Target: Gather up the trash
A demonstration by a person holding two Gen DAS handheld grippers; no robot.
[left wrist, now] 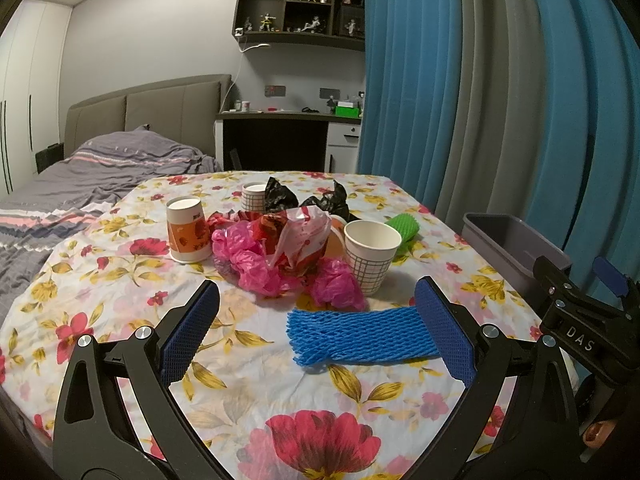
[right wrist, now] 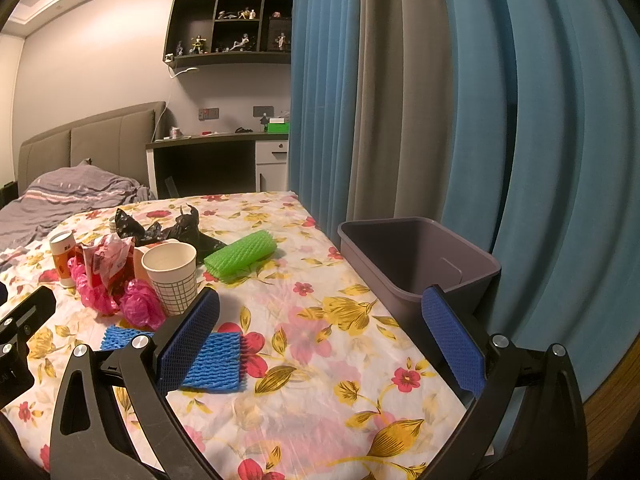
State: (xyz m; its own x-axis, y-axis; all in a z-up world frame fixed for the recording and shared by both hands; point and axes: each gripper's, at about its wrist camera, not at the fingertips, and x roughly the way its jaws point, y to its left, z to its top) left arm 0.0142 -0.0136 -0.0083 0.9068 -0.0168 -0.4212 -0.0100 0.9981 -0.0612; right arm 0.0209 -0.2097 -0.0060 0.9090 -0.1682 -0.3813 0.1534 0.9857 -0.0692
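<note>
Trash lies on a floral tablecloth (left wrist: pixel 120 292). A blue foam net (left wrist: pixel 360 336) lies flat between my left gripper's (left wrist: pixel 320 328) open fingers, nearer the right one. Behind it are crumpled pink plastic bags (left wrist: pixel 256 260), a red-white wrapper (left wrist: pixel 300 236), a grid-patterned paper cup (left wrist: pixel 370 256), an orange cup (left wrist: pixel 186 236), another grid cup (left wrist: pixel 253 196), a black bag (left wrist: pixel 304 198) and a green foam net (left wrist: pixel 402 226). My right gripper (right wrist: pixel 320 332) is open and empty over the cloth. The blue net (right wrist: pixel 216 364) lies by its left finger, and a grey bin (right wrist: pixel 416 264) stands just beyond its right finger.
The grey bin (left wrist: pixel 516 252) stands at the table's right edge against blue and grey curtains (left wrist: pixel 480 100). A bed (left wrist: pixel 60 184) lies left of the table. A desk (left wrist: pixel 288 136) and wall shelf (left wrist: pixel 300 4) are behind.
</note>
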